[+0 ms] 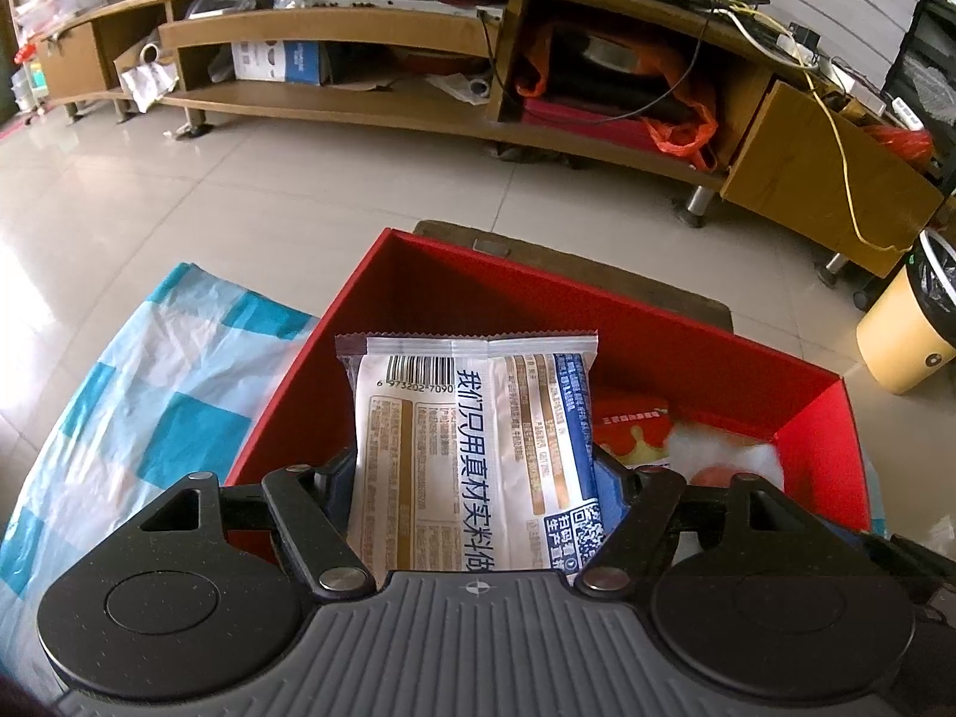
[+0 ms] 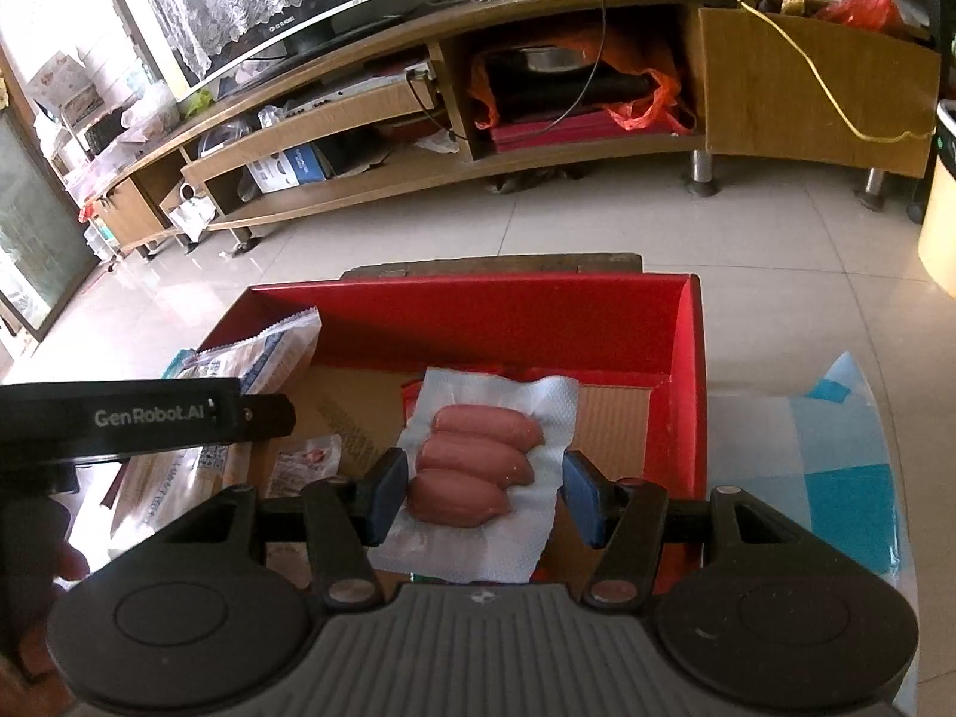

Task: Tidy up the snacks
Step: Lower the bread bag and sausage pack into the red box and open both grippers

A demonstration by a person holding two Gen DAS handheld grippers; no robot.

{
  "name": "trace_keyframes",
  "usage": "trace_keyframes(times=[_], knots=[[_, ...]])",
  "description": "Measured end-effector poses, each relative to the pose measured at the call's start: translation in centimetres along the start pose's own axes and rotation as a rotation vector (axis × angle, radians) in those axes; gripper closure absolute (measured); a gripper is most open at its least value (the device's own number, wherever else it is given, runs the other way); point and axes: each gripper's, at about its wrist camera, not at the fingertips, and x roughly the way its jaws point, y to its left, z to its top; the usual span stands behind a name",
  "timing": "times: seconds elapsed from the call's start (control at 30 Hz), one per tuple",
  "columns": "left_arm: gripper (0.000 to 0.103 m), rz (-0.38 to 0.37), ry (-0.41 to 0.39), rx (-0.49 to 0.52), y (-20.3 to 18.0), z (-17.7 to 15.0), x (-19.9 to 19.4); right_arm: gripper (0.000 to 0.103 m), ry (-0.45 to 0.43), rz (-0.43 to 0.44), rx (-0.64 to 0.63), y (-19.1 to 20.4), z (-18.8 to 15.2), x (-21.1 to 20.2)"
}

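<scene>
An open red box (image 1: pixel 597 328) lies in front of me. My left gripper (image 1: pixel 478 478) is shut on a white snack packet (image 1: pixel 472 436) with a barcode and blue lettering, held above the box's left half. In the right wrist view that packet (image 2: pixel 269 352) leans by the box's (image 2: pixel 478 310) left wall, under the left tool's black housing (image 2: pixel 143 418). My right gripper (image 2: pixel 485 496) is shut on a clear pack of three sausages (image 2: pixel 478 460), above the box's cardboard floor. An orange-red packet (image 1: pixel 633 430) and a small packet (image 2: pixel 305 460) lie inside.
A blue-and-white checked plastic sheet (image 1: pixel 149 418) spreads on both sides of the box (image 2: pixel 836 478). A dark wooden board (image 1: pixel 567 263) shows past the box's far edge. Beyond are pale floor tiles, a long cluttered wooden TV stand (image 1: pixel 418 113) and a yellow bin (image 1: pixel 902 352).
</scene>
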Motion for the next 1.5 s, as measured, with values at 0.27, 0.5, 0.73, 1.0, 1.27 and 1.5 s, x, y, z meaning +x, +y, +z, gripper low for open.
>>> trace_keyframes(times=[0.27, 0.5, 0.73, 1.0, 1.27, 1.5], knots=[[0.016, 0.021, -0.034, 0.02, -0.4, 0.2, -0.2, 0.049, -0.005, 0.0, -0.043, 0.8, 0.2, 0.2], [0.015, 0.022, -0.046, 0.023, -0.4, 0.3, -0.9, 0.048, -0.011, -0.001, -0.043, 1.0, 0.2, 0.0], [0.014, 0.029, -0.053, 0.018, -0.2, 0.0, -2.2, 0.048, -0.025, -0.008, -0.038, 1.5, 0.4, -1.2], [0.013, 0.038, -0.063, 0.025, 0.4, -0.7, -4.0, 0.047, -0.035, -0.014, -0.034, 1.6, 0.3, -3.0], [0.012, 0.051, -0.064, 0.03, 1.0, -1.7, -5.0, 0.047, -0.04, -0.014, -0.032, 1.8, -0.3, -4.5], [0.011, 0.065, -0.064, 0.043, 1.3, -2.4, -5.6, 0.047, -0.039, -0.018, -0.04, 1.7, -0.8, -5.4]])
